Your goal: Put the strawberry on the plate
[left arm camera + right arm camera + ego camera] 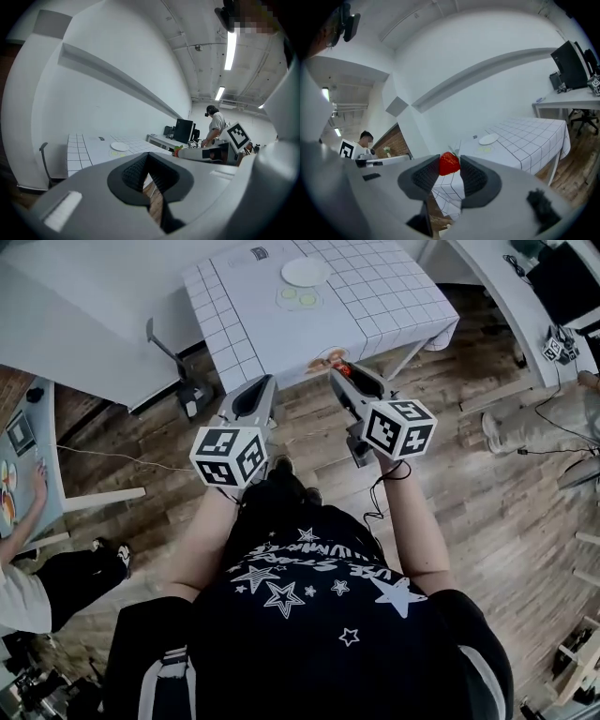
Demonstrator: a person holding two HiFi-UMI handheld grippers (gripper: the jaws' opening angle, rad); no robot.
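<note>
You have the strawberry (449, 164) clamped between the fingers of your right gripper (347, 373), in the air short of the checked worktop (384, 310), your left gripper (255, 390) pinched together on nothing, so reaching the plate (306, 271) and setting it down remain.

"Where's the small red strawberry (449, 164) with the bit of green at its top?"

"In the centre of the right gripper view. It's pinched by its sides between the jaws of the right gripper (449, 169) and held in the air. In the head view it's a red speck just above centre."

"And the round white plate (306, 271)?"

"At the top centre of the head view, lying flat on the white gridded tablecloth (375, 296), well apart from the strawberry."
</note>
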